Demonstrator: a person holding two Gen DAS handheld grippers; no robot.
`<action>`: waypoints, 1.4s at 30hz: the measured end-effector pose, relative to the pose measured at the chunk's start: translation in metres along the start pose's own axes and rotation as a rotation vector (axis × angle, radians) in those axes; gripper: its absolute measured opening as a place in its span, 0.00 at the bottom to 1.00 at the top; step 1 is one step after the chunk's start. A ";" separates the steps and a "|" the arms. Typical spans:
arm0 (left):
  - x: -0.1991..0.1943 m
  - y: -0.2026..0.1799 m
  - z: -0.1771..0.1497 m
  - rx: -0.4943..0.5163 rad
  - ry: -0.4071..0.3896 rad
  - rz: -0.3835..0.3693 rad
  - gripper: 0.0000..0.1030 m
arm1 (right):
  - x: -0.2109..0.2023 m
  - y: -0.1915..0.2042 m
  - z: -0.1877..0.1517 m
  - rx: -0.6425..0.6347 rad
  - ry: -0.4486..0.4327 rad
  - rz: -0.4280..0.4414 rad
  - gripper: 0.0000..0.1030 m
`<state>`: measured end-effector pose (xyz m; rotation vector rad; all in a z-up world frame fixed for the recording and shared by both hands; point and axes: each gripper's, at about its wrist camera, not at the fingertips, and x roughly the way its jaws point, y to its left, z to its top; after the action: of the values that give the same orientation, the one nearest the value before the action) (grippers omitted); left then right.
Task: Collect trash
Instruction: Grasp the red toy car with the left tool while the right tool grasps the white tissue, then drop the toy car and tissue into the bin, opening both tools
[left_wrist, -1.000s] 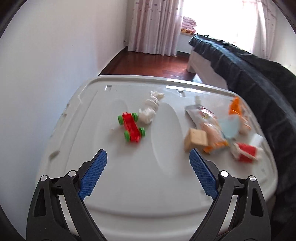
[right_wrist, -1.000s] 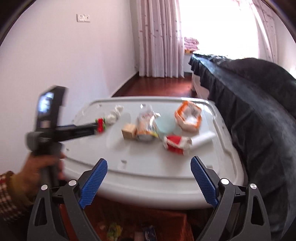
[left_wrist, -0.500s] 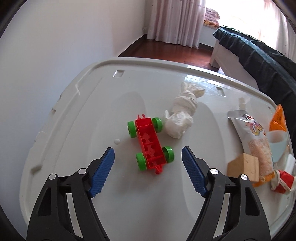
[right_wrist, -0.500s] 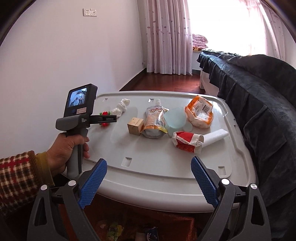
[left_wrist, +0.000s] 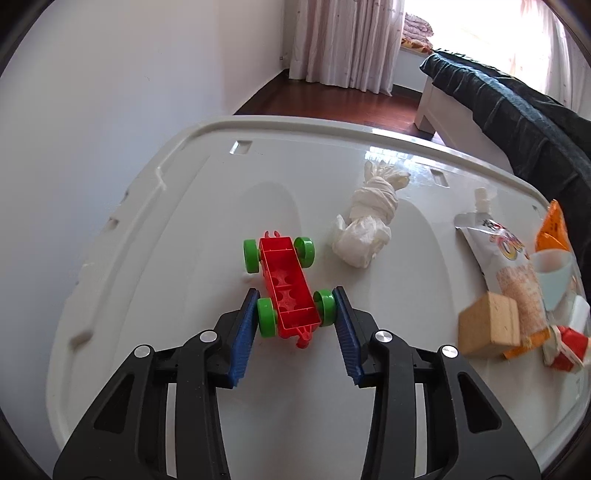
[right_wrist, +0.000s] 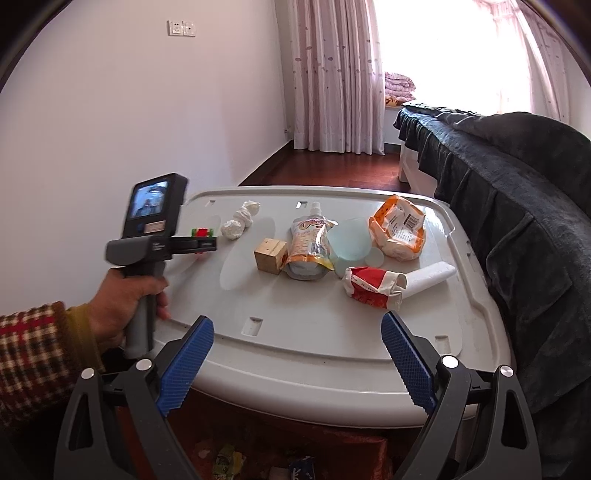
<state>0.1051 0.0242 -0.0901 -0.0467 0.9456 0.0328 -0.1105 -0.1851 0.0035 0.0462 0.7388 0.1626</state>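
Note:
A red toy car (left_wrist: 286, 284) with green wheels lies on the white plastic lid (left_wrist: 177, 229). My left gripper (left_wrist: 295, 291) is closing around its near end, and the blue pads touch both near wheels. A crumpled white tissue (left_wrist: 365, 229) lies just beyond the car. In the right wrist view a hand holds the left gripper (right_wrist: 195, 243) at the car (right_wrist: 202, 232). My right gripper (right_wrist: 297, 319) hovers open at the lid's near edge with nothing between its fingers. A drink pouch (right_wrist: 308, 243), an orange bag (right_wrist: 399, 225) and a red-and-white wrapper (right_wrist: 369, 286) lie mid-lid.
A wooden block (right_wrist: 270, 255) and a pale blue cup (right_wrist: 349, 243) sit among the wrappers. A dark-covered bed (right_wrist: 517, 206) borders the lid on the right, a white wall on the left. Below the lid's near edge is a reddish container (right_wrist: 229, 458) holding scraps.
My left gripper moved forward and down to the toy car, and its jaws narrowed from wide open to around the near wheels. The right gripper stayed put.

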 end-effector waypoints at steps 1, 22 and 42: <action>-0.008 0.002 -0.003 0.005 -0.009 -0.010 0.38 | 0.002 -0.001 0.000 0.002 0.003 0.000 0.88; -0.111 0.042 -0.074 0.033 -0.062 -0.116 0.38 | 0.177 0.094 0.135 -0.119 0.037 -0.026 0.87; -0.111 0.058 -0.081 0.015 -0.081 -0.166 0.38 | 0.292 0.126 0.140 -0.098 0.287 -0.036 0.32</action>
<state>-0.0285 0.0768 -0.0490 -0.1096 0.8581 -0.1252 0.1795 -0.0111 -0.0752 -0.0853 1.0167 0.1732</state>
